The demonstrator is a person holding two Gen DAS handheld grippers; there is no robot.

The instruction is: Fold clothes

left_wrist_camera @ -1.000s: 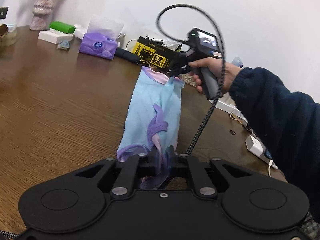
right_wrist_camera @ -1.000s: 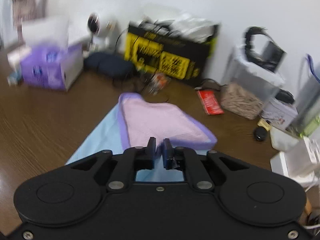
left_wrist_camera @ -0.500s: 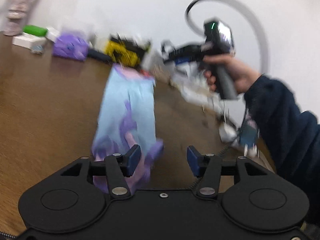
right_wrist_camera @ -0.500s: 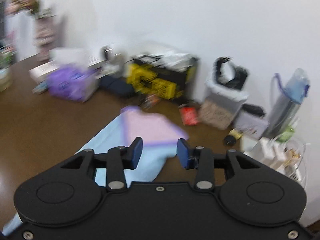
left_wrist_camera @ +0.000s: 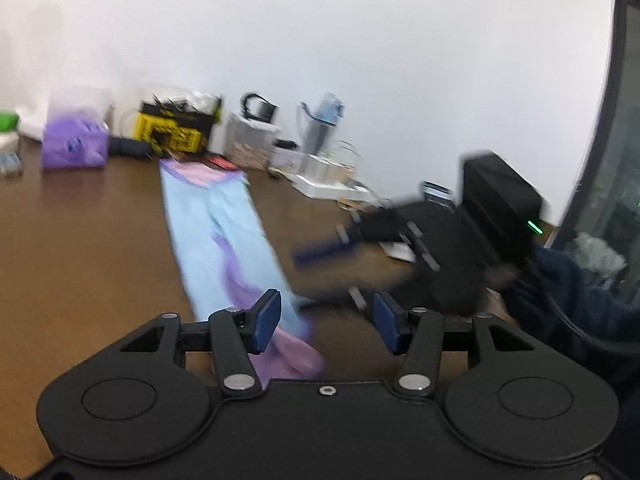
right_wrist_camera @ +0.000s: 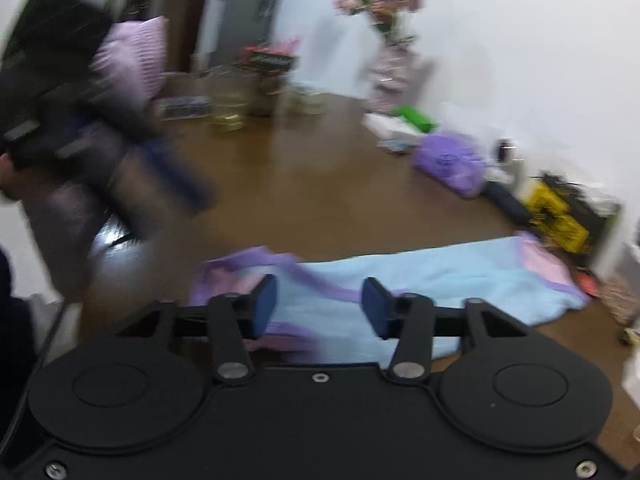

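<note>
A light blue garment with purple and pink trim (left_wrist_camera: 224, 236) lies folded into a long strip on the brown table (left_wrist_camera: 80, 240). It also shows in the right wrist view (right_wrist_camera: 420, 280), running left to right. My left gripper (left_wrist_camera: 326, 322) is open and empty, above the strip's near end. My right gripper (right_wrist_camera: 318, 306) is open and empty, just above the strip's purple end. The right gripper also appears blurred in the left wrist view (left_wrist_camera: 420, 240), right of the garment. The left gripper appears blurred in the right wrist view (right_wrist_camera: 80, 120), at the left.
Along the wall stand a purple tissue pack (left_wrist_camera: 74, 146), a yellow and black box (left_wrist_camera: 176, 132), a clear bin (left_wrist_camera: 252, 142), a water bottle (left_wrist_camera: 320, 124) and white power strips (left_wrist_camera: 328, 188). A flower vase (right_wrist_camera: 390, 76) and jars (right_wrist_camera: 228, 108) stand at the table's far side.
Both grippers, shut on the garment one second ago, have opened and let it go. Both have pulled back and swung; the garment now lies flat on the table.
</note>
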